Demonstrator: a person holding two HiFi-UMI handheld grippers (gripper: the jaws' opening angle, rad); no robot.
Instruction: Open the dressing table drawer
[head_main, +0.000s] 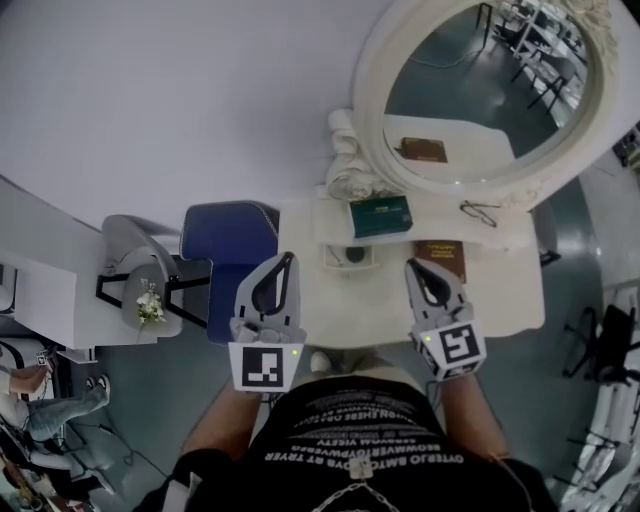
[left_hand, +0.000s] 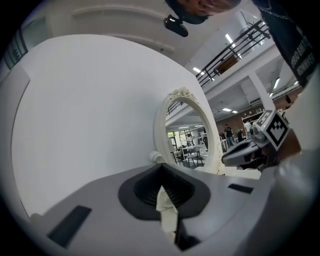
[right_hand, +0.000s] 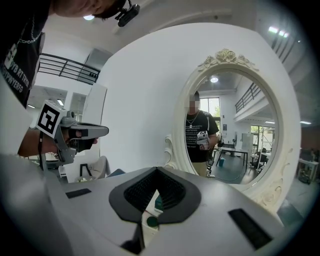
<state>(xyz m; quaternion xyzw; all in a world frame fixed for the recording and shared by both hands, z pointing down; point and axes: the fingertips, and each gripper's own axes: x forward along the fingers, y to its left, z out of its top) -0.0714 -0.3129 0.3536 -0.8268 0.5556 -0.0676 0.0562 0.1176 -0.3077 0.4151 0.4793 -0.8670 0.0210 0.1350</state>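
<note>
Over the white table (head_main: 505, 295), the left hand-held gripper (head_main: 286, 265) and right hand-held gripper (head_main: 414, 270) hang clenched and empty; the drawer is hidden, and any grasp of its handle needs parted jaws.

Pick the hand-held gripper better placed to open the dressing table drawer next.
Right, probably. The right hand-held gripper sits over the front middle of the dressing table; the left hand-held gripper hangs at its left edge. Both are shut. The drawer itself isn't visible.
</note>
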